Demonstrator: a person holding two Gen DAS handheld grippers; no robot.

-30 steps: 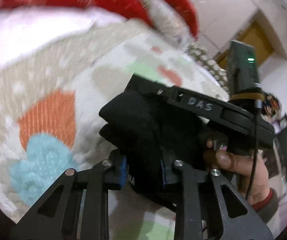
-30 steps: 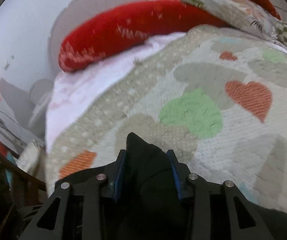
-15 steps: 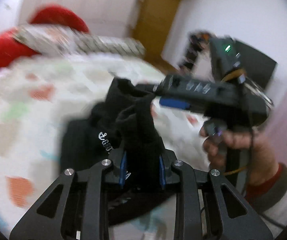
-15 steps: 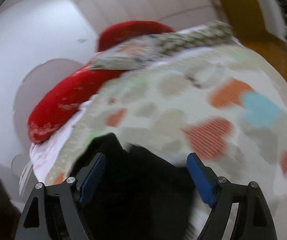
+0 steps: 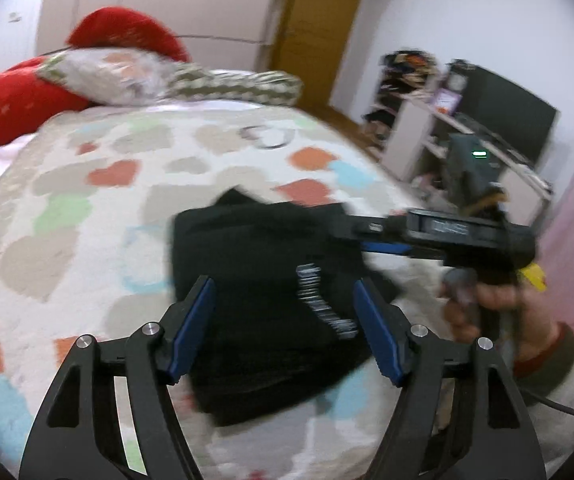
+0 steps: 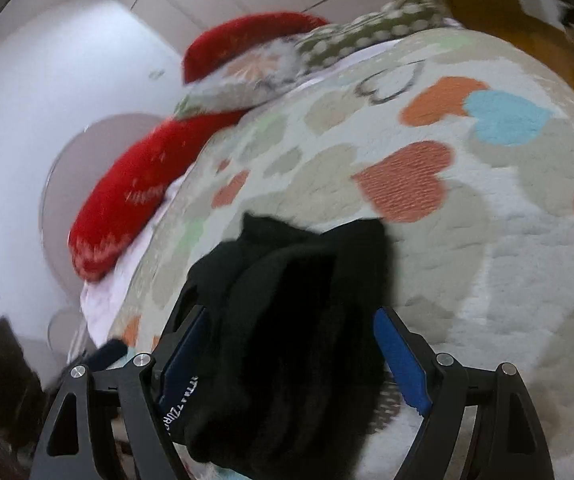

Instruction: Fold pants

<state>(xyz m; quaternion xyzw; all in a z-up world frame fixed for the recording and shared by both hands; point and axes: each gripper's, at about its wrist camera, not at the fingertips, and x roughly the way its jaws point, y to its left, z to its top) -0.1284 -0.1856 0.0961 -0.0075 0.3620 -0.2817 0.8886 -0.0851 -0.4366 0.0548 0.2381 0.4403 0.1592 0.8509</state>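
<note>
The black pants [image 5: 263,280] lie folded in a compact bundle on the heart-patterned bedspread [image 5: 87,208], white lettering showing on top. My left gripper [image 5: 285,312] is open, its blue pads on either side above the bundle, not gripping it. My right gripper [image 6: 291,344] is open too, with the pants [image 6: 287,320] lying between and below its spread fingers. The right gripper's body [image 5: 447,232] shows in the left wrist view at the bundle's right edge, held by a hand.
Red pillows [image 5: 11,100] and a patterned pillow [image 5: 127,76] lie at the head of the bed. A wooden door [image 5: 319,32], a white shelf unit [image 5: 419,136] and a dark screen [image 5: 503,120] stand beyond the bed's right edge.
Both grippers were shut on the black pants a second ago. The right opened first, then the left, and the folded bundle now lies on the bedspread.
</note>
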